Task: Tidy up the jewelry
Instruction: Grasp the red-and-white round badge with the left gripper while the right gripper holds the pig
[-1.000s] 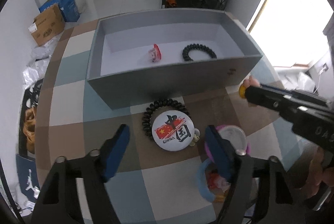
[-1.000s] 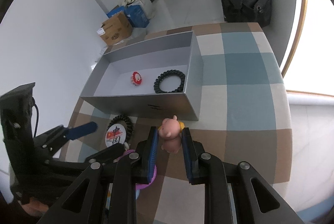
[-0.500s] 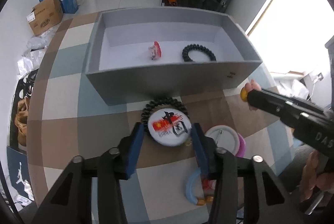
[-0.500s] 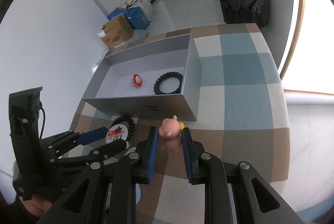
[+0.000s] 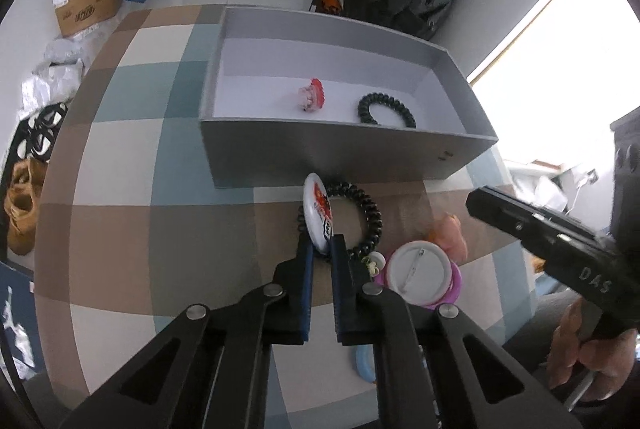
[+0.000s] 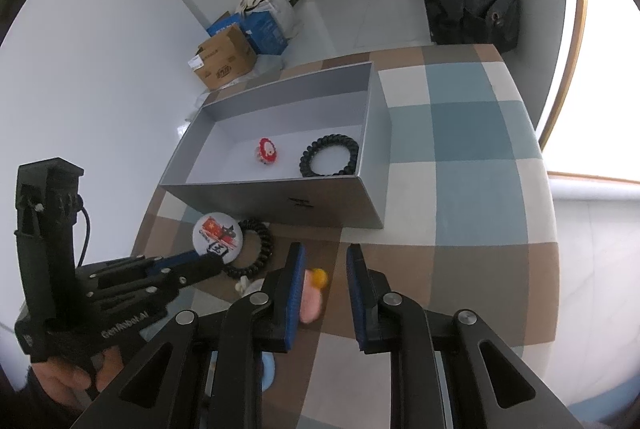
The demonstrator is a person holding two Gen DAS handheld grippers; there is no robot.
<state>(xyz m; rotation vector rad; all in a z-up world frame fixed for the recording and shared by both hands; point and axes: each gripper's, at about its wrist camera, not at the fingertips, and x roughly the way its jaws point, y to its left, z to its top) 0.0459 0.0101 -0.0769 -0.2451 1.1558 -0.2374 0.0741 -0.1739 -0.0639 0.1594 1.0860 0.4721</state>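
Two fingers of my left gripper (image 5: 321,249) clamp the badge (image 5: 318,215) edge-up, face leftward; right gripper (image 6: 323,271) gapes beside pig (image 6: 310,299)

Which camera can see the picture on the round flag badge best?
The right wrist view. There the flag badge faces the camera, so its red flag and black writing show, with the left gripper clamping its lower edge. The left wrist view catches it nearly edge-on, a thin sliver.

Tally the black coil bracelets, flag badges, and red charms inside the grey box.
Black coil bracelets: 2
Flag badges: 1
Red charms in the box: 1
Total: 4
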